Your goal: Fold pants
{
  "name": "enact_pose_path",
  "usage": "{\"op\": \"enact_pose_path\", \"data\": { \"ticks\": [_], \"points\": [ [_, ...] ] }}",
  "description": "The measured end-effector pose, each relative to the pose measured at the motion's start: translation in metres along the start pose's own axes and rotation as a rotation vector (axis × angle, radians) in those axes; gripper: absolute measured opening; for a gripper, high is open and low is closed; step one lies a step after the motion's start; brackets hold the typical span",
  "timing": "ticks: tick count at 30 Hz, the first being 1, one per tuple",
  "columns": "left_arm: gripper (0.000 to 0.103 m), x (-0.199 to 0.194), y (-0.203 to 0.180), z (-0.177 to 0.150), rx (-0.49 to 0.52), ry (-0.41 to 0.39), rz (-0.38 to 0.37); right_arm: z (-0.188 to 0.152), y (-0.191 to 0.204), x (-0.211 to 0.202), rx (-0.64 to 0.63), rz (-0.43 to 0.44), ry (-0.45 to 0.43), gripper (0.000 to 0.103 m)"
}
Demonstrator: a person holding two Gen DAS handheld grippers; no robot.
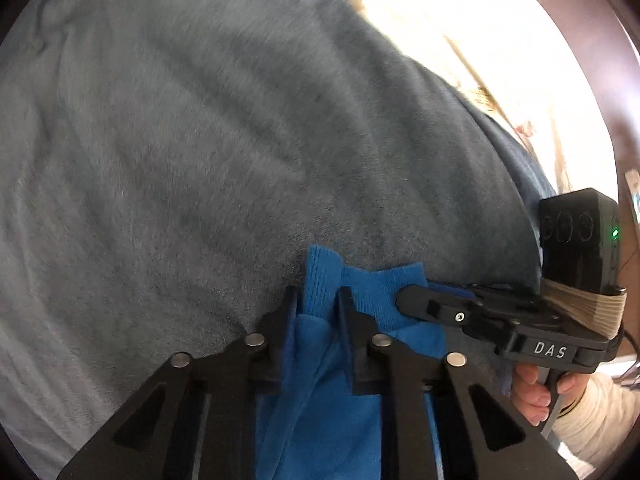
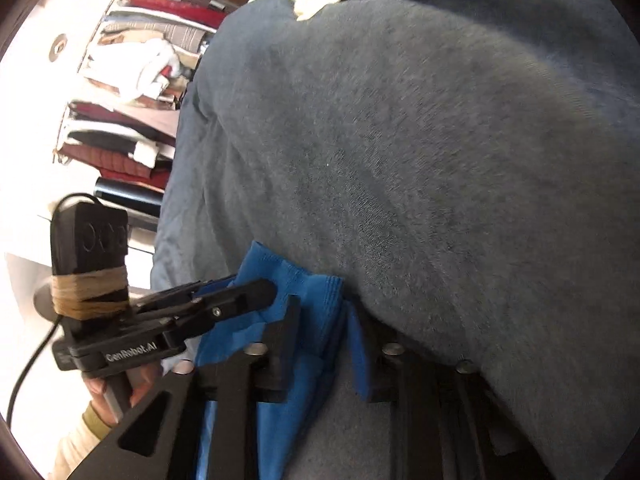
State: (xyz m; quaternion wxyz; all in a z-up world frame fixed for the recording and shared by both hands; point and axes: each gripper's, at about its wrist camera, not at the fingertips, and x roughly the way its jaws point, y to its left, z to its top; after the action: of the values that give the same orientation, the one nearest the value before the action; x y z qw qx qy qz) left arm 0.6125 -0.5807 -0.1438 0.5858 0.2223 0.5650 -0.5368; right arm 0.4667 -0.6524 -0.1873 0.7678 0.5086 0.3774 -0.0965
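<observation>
**A:** Item one, nearest: your left claw (image 1: 318, 300), clenched on a bunched edge of the blue pants (image 1: 360, 296). State?

**B:** Grasping. In the left wrist view the cloth runs up between the two fingers and pokes out past the tips at 12 o'clock. Item two: your right claw (image 2: 320, 312), likewise clamped on the same blue fabric (image 2: 304, 292), with a fold of it trapped between the fingers. Each claw shows in the other's view, entering from 3 o'clock on the left camera and from 9 o'clock on the right, tips almost meeting on the cloth.

**A:** Location of the pants?

**B:** Held up between both claws, bunched, trailing down towards 6 o'clock. Behind them, filling both views, lies a grey fleece blanket (image 1: 200, 140). Whether the pants touch it, I cannot tell.

**A:** Handling note for the step in hand?

**B:** My judgement: you are gathering one edge before laying a fold. Your grips sit very close together, so draw the claws apart along the hem to pull the edge taut, keep both at one height, and lower the cloth flat onto the blanket before letting go. Soft knit will sag and twist if one side leads.

**A:** Containers, farthest?

**B:** A shelf (image 2: 132, 92) at 10 o'clock in the right wrist view: stacked folded textiles, red, white, striped, dark. Beyond the blanket at 1 o'clock in the left view, a pale patterned sheet (image 1: 460, 40).
</observation>
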Motion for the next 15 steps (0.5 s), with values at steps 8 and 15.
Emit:
{"op": "enact_pose_path", "data": {
  "ticks": [8,15],
  "points": [
    [0.013,0.001,-0.007,0.014,0.046,-0.053,0.070,0.009,0.048,-0.022,-0.211,-0.132,-0.147,0.015],
    [0.012,-0.011,0.003,0.005,0.023,-0.098,0.014,0.017,0.045,-0.010,-0.195,-0.111,-0.114,0.015]
  ]
}}
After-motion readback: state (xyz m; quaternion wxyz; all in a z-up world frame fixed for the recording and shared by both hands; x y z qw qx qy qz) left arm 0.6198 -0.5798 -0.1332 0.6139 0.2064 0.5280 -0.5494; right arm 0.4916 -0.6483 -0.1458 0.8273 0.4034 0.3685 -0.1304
